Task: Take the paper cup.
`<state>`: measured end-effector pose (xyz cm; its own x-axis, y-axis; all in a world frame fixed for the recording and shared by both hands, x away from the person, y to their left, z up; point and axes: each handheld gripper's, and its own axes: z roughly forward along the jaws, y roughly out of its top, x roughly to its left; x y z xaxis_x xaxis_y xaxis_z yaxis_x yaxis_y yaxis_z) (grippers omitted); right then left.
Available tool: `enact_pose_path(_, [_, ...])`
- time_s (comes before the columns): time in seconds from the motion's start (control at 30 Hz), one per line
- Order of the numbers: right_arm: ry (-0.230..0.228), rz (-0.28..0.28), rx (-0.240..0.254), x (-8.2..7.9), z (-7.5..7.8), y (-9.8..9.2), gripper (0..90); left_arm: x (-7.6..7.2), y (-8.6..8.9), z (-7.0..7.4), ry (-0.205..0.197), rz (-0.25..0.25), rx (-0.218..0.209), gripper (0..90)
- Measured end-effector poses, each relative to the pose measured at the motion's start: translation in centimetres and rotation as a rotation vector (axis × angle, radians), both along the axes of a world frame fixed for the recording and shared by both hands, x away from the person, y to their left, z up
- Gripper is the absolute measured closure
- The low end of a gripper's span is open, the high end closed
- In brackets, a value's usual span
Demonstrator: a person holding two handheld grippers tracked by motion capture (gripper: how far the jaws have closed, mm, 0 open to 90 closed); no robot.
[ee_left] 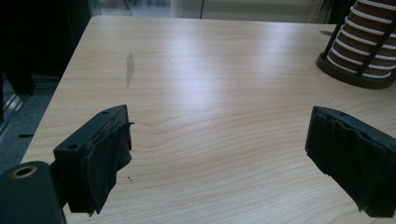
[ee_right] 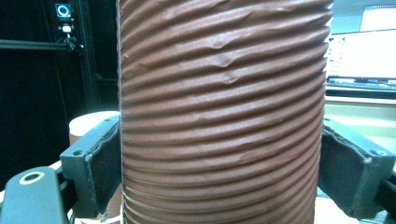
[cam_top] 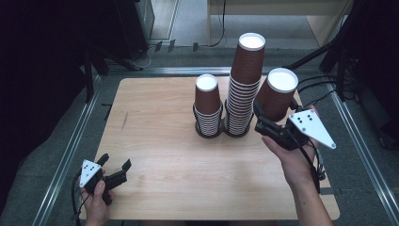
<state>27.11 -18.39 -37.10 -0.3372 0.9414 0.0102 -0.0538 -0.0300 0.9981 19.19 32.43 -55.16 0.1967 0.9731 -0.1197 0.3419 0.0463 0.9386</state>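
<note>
Two stacks of upside-down ribbed brown paper cups stand in dark holders at the back middle of the wooden table: a short stack and, to its right, a tall stack. My right gripper is shut on a single brown cup, held white base up and tilted, just right of the tall stack and off the table. In the right gripper view that cup sits squeezed between the pads. My left gripper rests open at the front left corner, nothing between its jaws. The short stack's holder lies far ahead of it.
Metal rails run along both sides of the table. Dark stand legs rise at the back left, and black cables trail at the back right. Bare wood stretches between the two grippers.
</note>
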Motion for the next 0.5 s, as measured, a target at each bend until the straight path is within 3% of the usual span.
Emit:
enact_pose_path(0.2, [0.018, 0.006, 0.005, -0.5, -1.5, 0.2, 11.5, 0.0, 0.4, 0.1, 0.002, 0.013, -0.027, 7.0])
enact_pose_path(0.4, [0.033, 0.004, 0.003, -0.7, -3.2, 0.1, 11.5, 0.0, 0.0, 0.4, 0.011, 0.021, 0.006, 7.0])
enact_pose_path(0.5, [0.045, -0.004, 0.006, -0.8, -4.1, -0.1, 11.6, 0.1, 0.0, 0.9, 0.004, 0.014, -0.052, 7.0])
